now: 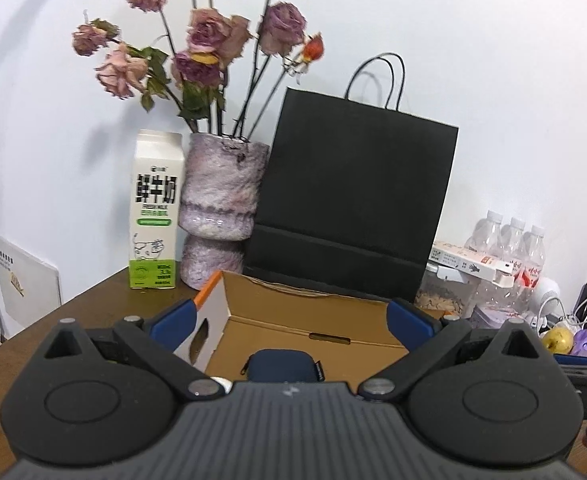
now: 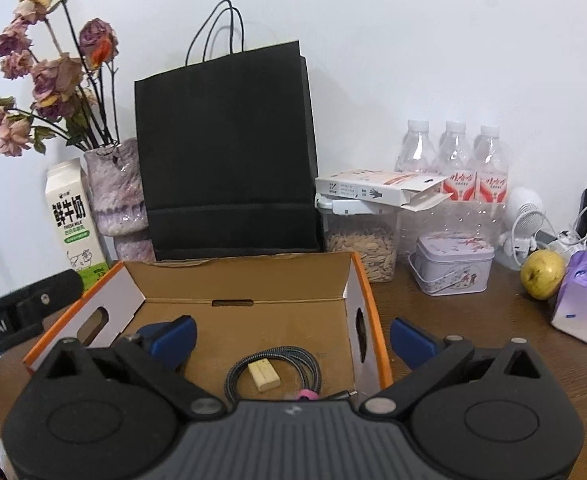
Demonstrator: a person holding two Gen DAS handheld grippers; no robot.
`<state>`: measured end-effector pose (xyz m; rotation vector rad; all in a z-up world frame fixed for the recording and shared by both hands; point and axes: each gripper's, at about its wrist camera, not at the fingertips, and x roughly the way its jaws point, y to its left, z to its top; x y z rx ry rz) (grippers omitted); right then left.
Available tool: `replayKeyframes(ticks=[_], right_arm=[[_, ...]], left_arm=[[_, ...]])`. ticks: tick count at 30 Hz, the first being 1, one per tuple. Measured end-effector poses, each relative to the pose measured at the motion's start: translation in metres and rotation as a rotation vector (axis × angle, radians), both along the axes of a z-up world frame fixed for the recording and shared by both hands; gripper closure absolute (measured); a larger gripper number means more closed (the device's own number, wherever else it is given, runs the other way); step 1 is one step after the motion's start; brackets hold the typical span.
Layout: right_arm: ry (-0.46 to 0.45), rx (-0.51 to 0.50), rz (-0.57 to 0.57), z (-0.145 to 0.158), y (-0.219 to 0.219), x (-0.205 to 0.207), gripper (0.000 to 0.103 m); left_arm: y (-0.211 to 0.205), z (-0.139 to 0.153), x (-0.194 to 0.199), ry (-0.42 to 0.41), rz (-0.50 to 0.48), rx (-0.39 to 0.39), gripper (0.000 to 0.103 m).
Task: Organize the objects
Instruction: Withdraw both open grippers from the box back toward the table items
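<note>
Right up front in each wrist view is the gripper itself. The left gripper (image 1: 291, 322) has its blue fingers spread wide with nothing between them, and the right gripper (image 2: 293, 338) is just as wide open and empty too.

Just past them sits the cardboard box (image 2: 245, 280), open top, orange edges, oval handle holes in the side walls. The right gripper straddles the box's right wall, so one finger is over the inside and the other is outside it. In the box, on the right-wrist side, there's a coiled braided cable (image 2: 271, 364) with a small pale block (image 2: 264, 376) lying on top of the coil and a pink bit (image 2: 307, 395) at the near edge. From the left wrist you can see a dark blue zip pouch (image 1: 281, 366) on the box floor, partly hidden by the gripper body.

Behind the box a black paper bag (image 2: 227, 152) stands against the wall, with a vase of dried roses (image 1: 221, 200) and a milk carton (image 1: 155, 212) to its left. To its right: a jar of seeds (image 2: 359, 240) with a flat carton on top, a tin (image 2: 451, 264), water bottles (image 2: 453, 160), a yellow-green apple (image 2: 541, 274).
</note>
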<state>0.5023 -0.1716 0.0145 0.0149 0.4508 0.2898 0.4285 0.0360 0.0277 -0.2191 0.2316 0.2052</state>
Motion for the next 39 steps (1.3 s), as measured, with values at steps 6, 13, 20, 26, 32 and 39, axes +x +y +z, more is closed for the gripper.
replayKeyframes(ticks=[6, 13, 20, 26, 32, 39], right_arm=[[-0.043, -0.018, 0.01, 0.003, -0.009, -0.029, 0.0], [-0.108, -0.004, 0.023, -0.001, -0.02, -0.065, 0.0], [-0.182, -0.02, 0.031, -0.012, -0.025, -0.105, 0.0], [-0.195, -0.026, 0.052, -0.021, -0.028, -0.131, 0.0], [-0.184, -0.022, 0.07, -0.032, -0.029, -0.153, 0.0], [-0.18, -0.026, 0.079, -0.045, -0.034, -0.178, 0.0]], left_arm=[[0.011, 0.001, -0.027, -0.025, 0.01, -0.021, 0.0], [0.013, -0.002, -0.054, -0.015, -0.018, -0.011, 0.0], [0.015, -0.009, -0.08, 0.0, -0.044, -0.005, 0.0], [0.015, -0.01, -0.101, -0.003, -0.073, 0.006, 0.0], [0.014, -0.021, -0.118, 0.032, -0.12, 0.018, 0.0], [0.019, -0.034, -0.135, 0.077, -0.136, 0.011, 0.0]])
